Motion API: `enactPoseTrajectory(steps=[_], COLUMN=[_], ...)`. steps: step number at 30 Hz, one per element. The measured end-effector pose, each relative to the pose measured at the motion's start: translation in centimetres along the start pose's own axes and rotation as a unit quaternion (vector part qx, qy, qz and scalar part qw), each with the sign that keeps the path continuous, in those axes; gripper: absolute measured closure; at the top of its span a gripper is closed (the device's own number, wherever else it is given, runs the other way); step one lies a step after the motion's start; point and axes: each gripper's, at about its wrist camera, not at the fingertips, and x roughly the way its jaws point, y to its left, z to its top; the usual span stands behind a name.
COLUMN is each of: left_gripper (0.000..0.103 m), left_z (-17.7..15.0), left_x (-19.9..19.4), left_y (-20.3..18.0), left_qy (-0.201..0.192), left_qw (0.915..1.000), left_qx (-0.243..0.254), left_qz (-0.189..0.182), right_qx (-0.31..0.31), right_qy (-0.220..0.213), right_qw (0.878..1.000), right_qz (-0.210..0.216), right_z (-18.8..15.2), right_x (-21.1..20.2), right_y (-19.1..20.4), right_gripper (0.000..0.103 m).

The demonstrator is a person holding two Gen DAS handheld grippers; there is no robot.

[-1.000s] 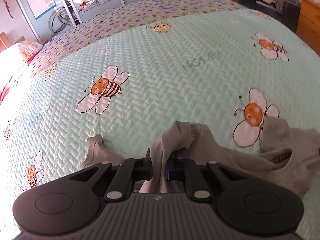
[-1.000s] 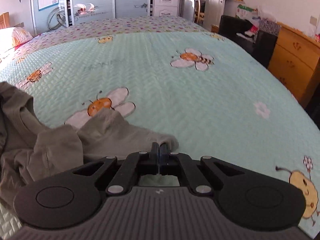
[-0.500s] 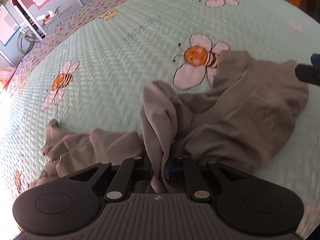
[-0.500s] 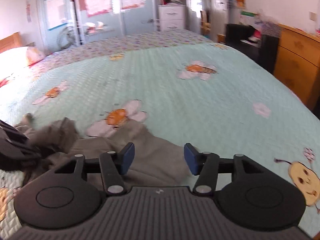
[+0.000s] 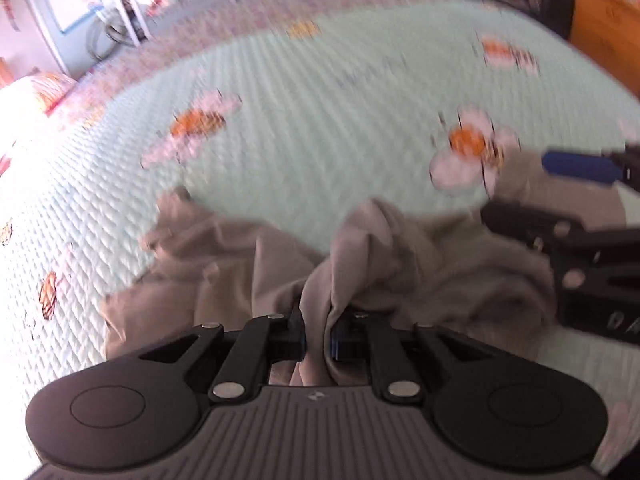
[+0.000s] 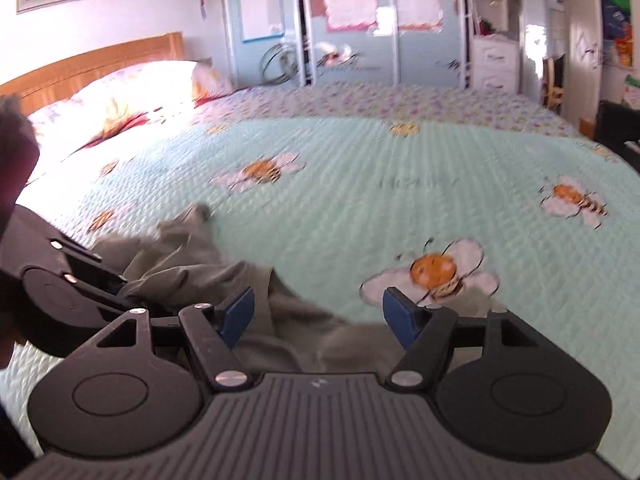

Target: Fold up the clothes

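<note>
In the left wrist view, which is smeared by motion, the crumpled grey garment [image 5: 256,264] lies on the bed's mint quilt [image 5: 320,120], spread from about 9 o'clock to 3 o'clock around the left gripper [image 5: 318,332]. A bunched ridge of the cloth rises at 12 o'clock straight out of that gripper, whose fingers are closed tight on the fold, fabric filling the narrow gap between them. At 3 o'clock the right gripper [image 5: 580,168] reaches in over the garment's far side, one blue finger pad showing.

In the right wrist view, the left gripper [image 6: 72,280] sits at 9 o'clock, pressed into the garment [image 6: 192,268]. The cloth runs from there toward 6 o'clock and passes under and between the right gripper [image 6: 318,314] fingers, which stand wide apart with nothing clamped; the left blue pad [image 6: 239,314] hangs over a raised fold, the right pad [image 6: 400,320] sits beside a printed bee [image 6: 436,272] at 2 o'clock. A pillow [image 6: 132,92] and wooden headboard [image 6: 92,60] lie at 10 o'clock.
</note>
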Motion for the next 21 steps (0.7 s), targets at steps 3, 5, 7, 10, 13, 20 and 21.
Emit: enactPoseTrajectory(steps=[3,5,7,10,13,20,21], left_gripper=[0.092,0.093,0.092,0.093,0.093,0.093,0.093], left_z=[1.6,2.9,4.0,4.9,5.4,5.4,5.5], left_x=[-0.3,0.4,1.1,1.6,2.2,2.9,3.1], left_y=[0.5,0.9,1.4,1.8,2.1,3.9,4.2], left_qy=[-0.092,-0.107,-0.119,-0.141,-0.143,-0.145,-0.143], left_qw=[0.9953,0.9935,0.9914,0.9878,0.9869,0.9848,0.9847], left_qx=[-0.019,-0.032,-0.052,-0.065,-0.072,-0.094,-0.098], left_qz=[0.023,0.022,0.014,0.012,0.016,0.014,0.014], right_qx=[0.001,0.008,0.015,0.024,0.033,0.030,0.025], right_qy=[-0.018,-0.023,-0.016,-0.020,-0.028,0.026,0.036], right_qw=[1.000,0.999,0.999,0.999,0.999,0.999,0.998], right_qz=[-0.019,-0.028,-0.030,-0.033,-0.023,0.036,0.036], right_z=[0.9,1.5,1.7,1.6,1.1,0.1,0.2], right_x=[0.7,1.4,2.2,2.5,2.0,4.5,5.2], right_y=[0.3,0.3,0.3,0.0,-0.5,-0.3,0.0], right_gripper=[0.031,0.031,0.031,0.031,0.030,0.027,0.036])
